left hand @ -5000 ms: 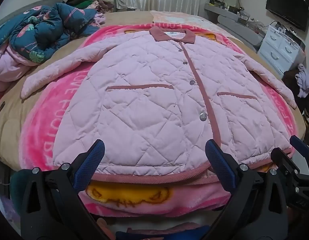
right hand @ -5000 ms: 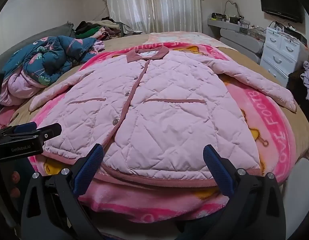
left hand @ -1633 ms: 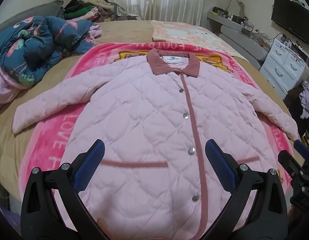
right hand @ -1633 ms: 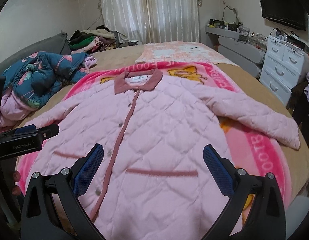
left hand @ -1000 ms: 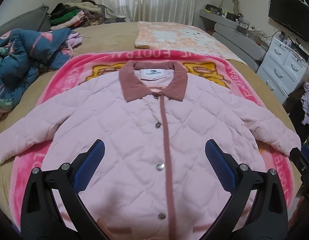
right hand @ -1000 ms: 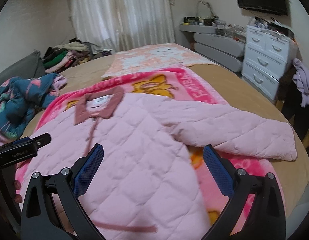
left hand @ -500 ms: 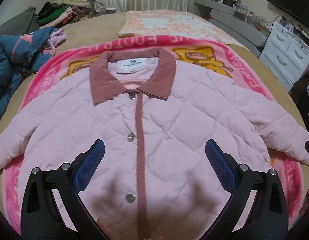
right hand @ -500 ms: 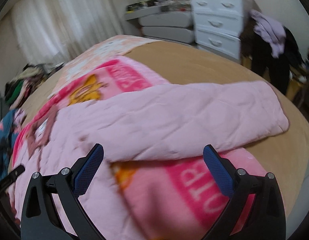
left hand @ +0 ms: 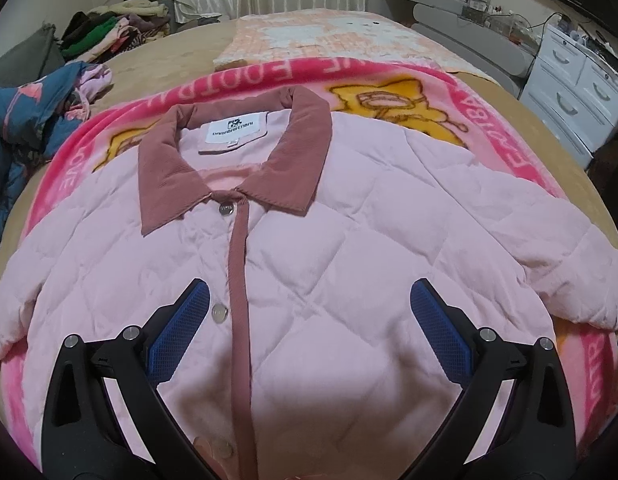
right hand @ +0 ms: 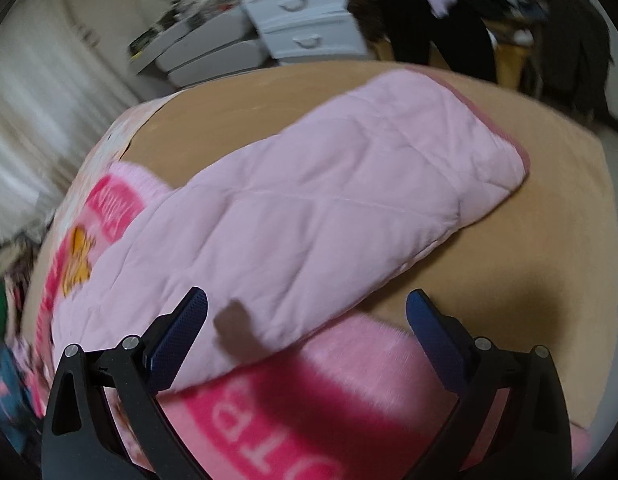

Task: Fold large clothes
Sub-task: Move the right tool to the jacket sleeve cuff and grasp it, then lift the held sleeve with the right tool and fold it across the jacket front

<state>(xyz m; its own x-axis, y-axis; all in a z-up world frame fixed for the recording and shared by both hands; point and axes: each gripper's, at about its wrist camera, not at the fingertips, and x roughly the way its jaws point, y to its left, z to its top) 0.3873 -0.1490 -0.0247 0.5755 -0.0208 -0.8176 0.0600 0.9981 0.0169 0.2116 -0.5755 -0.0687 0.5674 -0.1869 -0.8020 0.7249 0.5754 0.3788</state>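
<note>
A pink quilted jacket point(left hand: 329, 240) with a dusty-rose collar point(left hand: 165, 168) lies buttoned and face up on a pink blanket point(left hand: 521, 152) on the bed. My left gripper point(left hand: 309, 332) is open and empty, just above the jacket's chest below the collar. My right gripper point(right hand: 307, 334) is open and empty over the lower edge of the jacket's right sleeve point(right hand: 309, 208), whose cuff point(right hand: 505, 136) lies on the tan bedsheet. The right wrist view is blurred by motion.
A blue floral quilt point(left hand: 25, 116) is heaped at the bed's left side, with a pile of clothes point(left hand: 113, 32) behind it. White drawers point(left hand: 569, 84) stand to the right of the bed. Dark clothes point(right hand: 449, 20) hang beyond the bed.
My left gripper has moved up the jacket from the hem toward the collar. My right gripper has swung right and down toward the right sleeve. Both have stayed open.
</note>
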